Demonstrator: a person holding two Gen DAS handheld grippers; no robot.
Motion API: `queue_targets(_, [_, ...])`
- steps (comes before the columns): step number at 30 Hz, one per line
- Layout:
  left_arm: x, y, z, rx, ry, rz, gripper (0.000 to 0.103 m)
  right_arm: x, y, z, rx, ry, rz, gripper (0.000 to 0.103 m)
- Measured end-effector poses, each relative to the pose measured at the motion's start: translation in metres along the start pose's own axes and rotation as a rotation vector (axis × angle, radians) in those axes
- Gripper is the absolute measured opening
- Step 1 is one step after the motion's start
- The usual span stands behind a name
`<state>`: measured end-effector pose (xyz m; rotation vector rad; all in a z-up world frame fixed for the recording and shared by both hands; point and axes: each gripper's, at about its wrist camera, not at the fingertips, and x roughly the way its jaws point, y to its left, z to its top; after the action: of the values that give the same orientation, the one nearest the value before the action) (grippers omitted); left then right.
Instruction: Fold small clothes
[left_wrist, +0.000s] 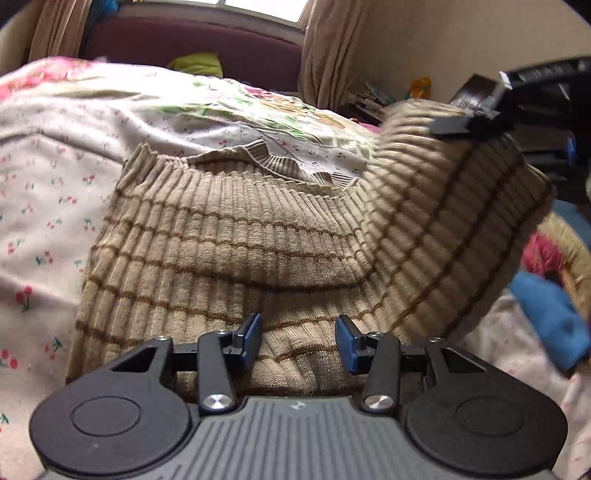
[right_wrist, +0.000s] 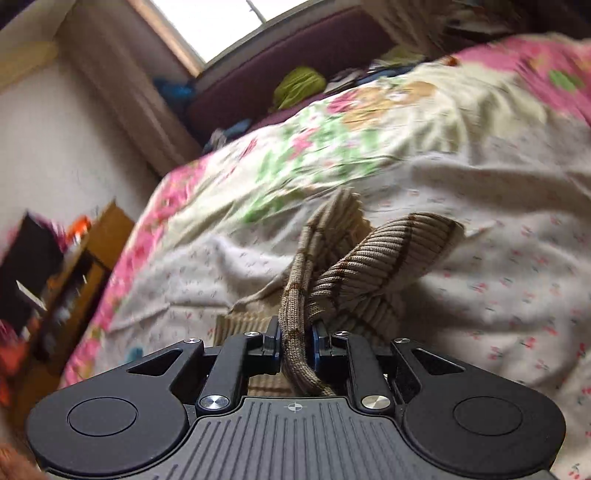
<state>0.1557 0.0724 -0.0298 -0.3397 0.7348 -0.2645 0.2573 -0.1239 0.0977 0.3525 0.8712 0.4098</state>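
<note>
While the right tongs (right_wrist: 297, 341) pinch a bunched edge of the sweater (left_wrist: 229, 251) tight between their blue pads, the left tongs (left_wrist: 299, 341) hang wide over the near hem, gripping nothing. The sweater, beige ribbed knit with brown stripes, lies on the bed (left_wrist: 40, 206), neckline at the far side. Its right part is lifted off the cherry-print sheet and curls up and over toward the middle, with the right tongs (left_wrist: 469, 118) seen at its top edge in the left view. The step in hand looks like the first fold, bringing the right side across the body. Next, the right tongs would likely need to carry that edge leftward and lay it flat along the stripes, then let go. The left tongs could press or hold the near hem so the knit does not slide. A blue cloth (left_wrist: 550, 325) lies near right, apart from the sweater.
</note>
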Motion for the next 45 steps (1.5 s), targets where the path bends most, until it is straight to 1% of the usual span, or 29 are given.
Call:
queue_targets(2, [-0.014,0.008,0.005,-0.051,-0.007,-0.035,0.055,0.023,0.041,-0.008,-0.085,0.046,-0.023,0.016])
queue_targets(4, [-0.03,0.013,0.005,-0.065,-0.023,-0.049,0.055,0.049,0.069,-0.022,-0.13,0.105,-0.033,0.016])
queue_targets(7, [-0.047,0.026,0.001,-0.1,-0.034,-0.043,0.055,0.08,0.094,-0.042,-0.155,0.176,-0.031,0.019])
queue_targets(9, [-0.052,0.036,-0.003,-0.14,-0.024,-0.052,0.055,0.09,0.102,-0.053,-0.148,0.217,-0.001,0.019])
queue_targets(10, [-0.053,0.041,-0.004,-0.16,-0.02,-0.049,0.055,0.093,0.107,-0.056,-0.155,0.23,0.001,0.019])
queue_targets(12, [-0.054,0.046,-0.005,-0.181,-0.015,-0.046,0.055,0.088,0.115,-0.059,-0.189,0.225,0.003,0.019])
queue_targets(15, [-0.063,0.046,-0.006,-0.193,-0.044,-0.054,0.055,0.076,0.12,-0.052,-0.217,0.196,-0.007,0.019])
queue_targets(17, [-0.07,0.045,-0.007,-0.195,-0.071,-0.048,0.055,0.072,0.116,-0.043,-0.218,0.174,-0.032,0.019])
queue_targets(19, [-0.082,0.045,-0.008,-0.187,-0.122,-0.041,0.055,0.073,0.108,-0.037,-0.22,0.179,-0.058,0.021])
queue_targets(20, [-0.087,0.042,-0.008,-0.178,-0.155,-0.048,0.055,0.075,0.104,-0.034,-0.222,0.192,-0.072,0.024])
queue_targets(23, [-0.098,0.038,-0.008,-0.161,-0.253,-0.1,0.056,0.082,0.101,-0.034,-0.256,0.214,-0.098,0.024])
queue_targets(25, [-0.104,0.035,-0.009,-0.142,-0.31,-0.122,0.058,0.088,0.103,-0.034,-0.284,0.225,-0.1,0.024])
queue_targets(26, [-0.105,0.032,-0.008,-0.127,-0.325,-0.124,0.062,0.091,0.104,-0.033,-0.295,0.23,-0.1,0.025])
queue_targets(27, [-0.101,0.031,-0.007,-0.109,-0.326,-0.122,0.064,0.096,0.106,-0.032,-0.308,0.24,-0.098,0.028])
queue_targets(28, [-0.097,0.029,-0.006,-0.095,-0.309,-0.115,0.066,0.102,0.108,-0.032,-0.321,0.248,-0.104,0.029])
queue_targets(31, [-0.069,0.027,-0.004,-0.08,-0.211,-0.078,0.066,0.119,0.115,-0.031,-0.372,0.261,-0.138,0.031])
queue_targets(32, [-0.06,0.028,-0.004,-0.083,-0.187,-0.067,0.065,0.126,0.116,-0.031,-0.391,0.269,-0.16,0.034])
queue_targets(34, [-0.05,0.029,-0.004,-0.098,-0.142,-0.06,0.064,0.136,0.115,-0.032,-0.397,0.285,-0.181,0.035])
queue_targets(35, [-0.05,0.03,-0.005,-0.11,-0.134,-0.062,0.062,0.14,0.114,-0.032,-0.397,0.294,-0.183,0.035])
queue_targets(36, [-0.049,0.032,-0.005,-0.115,-0.131,-0.061,0.055,0.142,0.114,-0.033,-0.406,0.298,-0.188,0.035])
queue_targets(37, [-0.05,0.033,-0.006,-0.119,-0.13,-0.052,0.052,0.145,0.115,-0.035,-0.428,0.293,-0.199,0.035])
queue_targets(39, [-0.052,0.037,-0.008,-0.141,-0.124,-0.044,0.039,0.149,0.116,-0.038,-0.464,0.272,-0.234,0.029])
queue_targets(41, [-0.053,0.043,-0.008,-0.17,-0.114,-0.038,0.032,0.15,0.116,-0.04,-0.456,0.259,-0.237,0.021])
queue_targets(42, [-0.055,0.045,-0.009,-0.181,-0.115,-0.038,0.027,0.148,0.117,-0.039,-0.447,0.252,-0.23,0.015])
queue_targets(43, [-0.058,0.047,-0.009,-0.192,-0.124,-0.043,0.025,0.144,0.119,-0.039,-0.442,0.239,-0.219,0.014])
queue_targets(45, [-0.068,0.049,-0.009,-0.195,-0.154,-0.048,0.015,0.131,0.127,-0.036,-0.446,0.205,-0.199,0.013])
